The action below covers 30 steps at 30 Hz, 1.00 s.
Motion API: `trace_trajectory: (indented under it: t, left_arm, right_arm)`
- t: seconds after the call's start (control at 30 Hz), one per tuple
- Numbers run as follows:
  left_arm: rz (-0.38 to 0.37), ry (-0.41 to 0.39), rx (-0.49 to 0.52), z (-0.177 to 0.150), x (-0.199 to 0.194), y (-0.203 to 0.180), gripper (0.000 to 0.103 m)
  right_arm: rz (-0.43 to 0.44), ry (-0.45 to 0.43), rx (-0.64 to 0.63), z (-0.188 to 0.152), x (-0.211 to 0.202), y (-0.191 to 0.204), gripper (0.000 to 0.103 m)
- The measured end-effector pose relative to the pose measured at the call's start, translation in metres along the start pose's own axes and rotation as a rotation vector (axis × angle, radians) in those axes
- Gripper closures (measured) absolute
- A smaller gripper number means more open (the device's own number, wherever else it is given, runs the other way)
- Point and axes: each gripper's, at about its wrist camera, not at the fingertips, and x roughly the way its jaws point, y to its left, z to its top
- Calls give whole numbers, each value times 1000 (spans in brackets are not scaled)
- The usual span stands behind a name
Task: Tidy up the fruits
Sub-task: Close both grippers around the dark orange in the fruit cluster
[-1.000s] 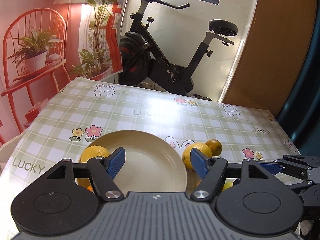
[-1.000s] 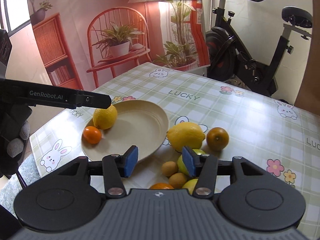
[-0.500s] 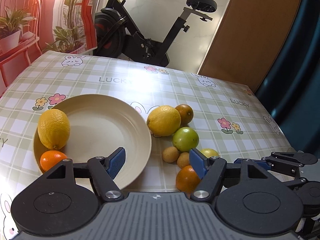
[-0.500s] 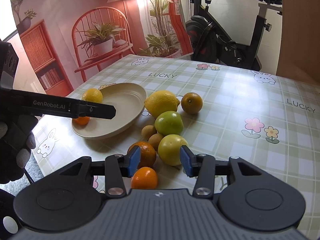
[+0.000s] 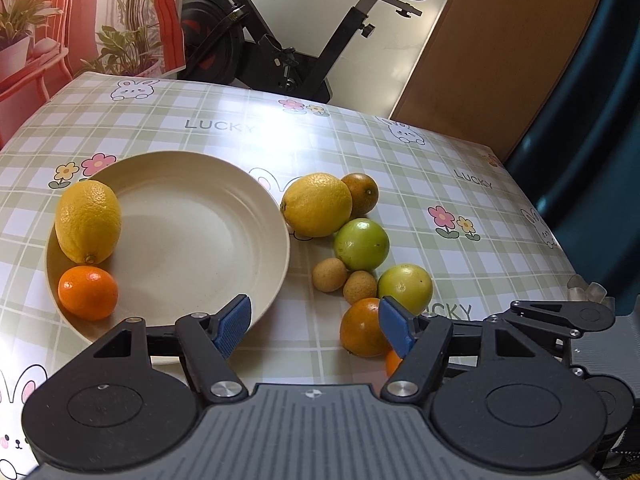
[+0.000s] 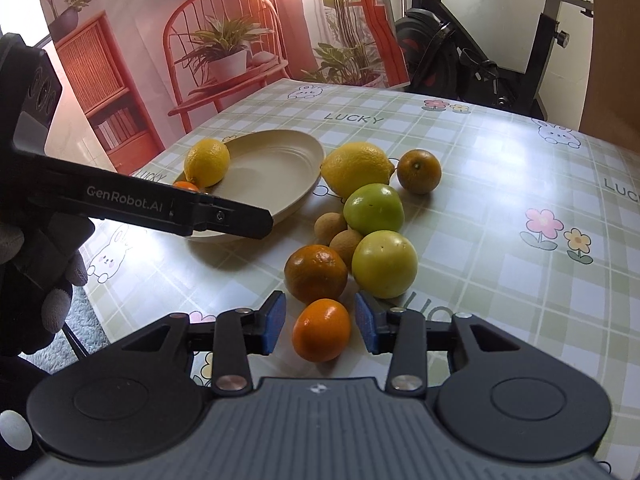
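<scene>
Mandarin (image 6: 321,329) between right fingers (image 6: 274,322), closing in, untouched, left fingers (image 5: 233,324) wide, empty.

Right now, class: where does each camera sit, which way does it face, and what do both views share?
Left wrist: on the left gripper, facing down at the plate; own fingers show.
Right wrist: on the right gripper, jaws just closing around a small orange, not touching; gloved hand shows.
Shared: plate, fruit, exercise bike.
</scene>
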Motion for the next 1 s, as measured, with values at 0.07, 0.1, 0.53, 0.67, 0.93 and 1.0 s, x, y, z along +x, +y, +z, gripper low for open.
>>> trace_trajectory:
  t: [0.07, 0.1, 0.53, 0.67, 0.93, 1.0]
  left_arm:
    - [-25, 8, 6, 0, 3, -1, 31]
    - [-33, 10, 15, 0, 4, -3, 31]
    - [-145, 95, 12, -5, 42, -8, 45]
    - [-161, 110, -7, -7, 46, -3, 51]
    - [-174, 74, -32, -4, 39, 2, 59]
    - [-173, 48, -20, 1, 31, -1, 59]
  right_arm:
    - [5, 15, -19, 2, 9, 3, 61]
    - [10, 18, -29, 3, 13, 4, 61]
    - [47, 20, 4, 12, 42, 0, 56]
    - [43, 39, 3, 11, 51, 1, 55]
    - [47, 10, 8, 12, 53, 2, 57]
    - [42, -7, -2, 15, 47, 5, 57]
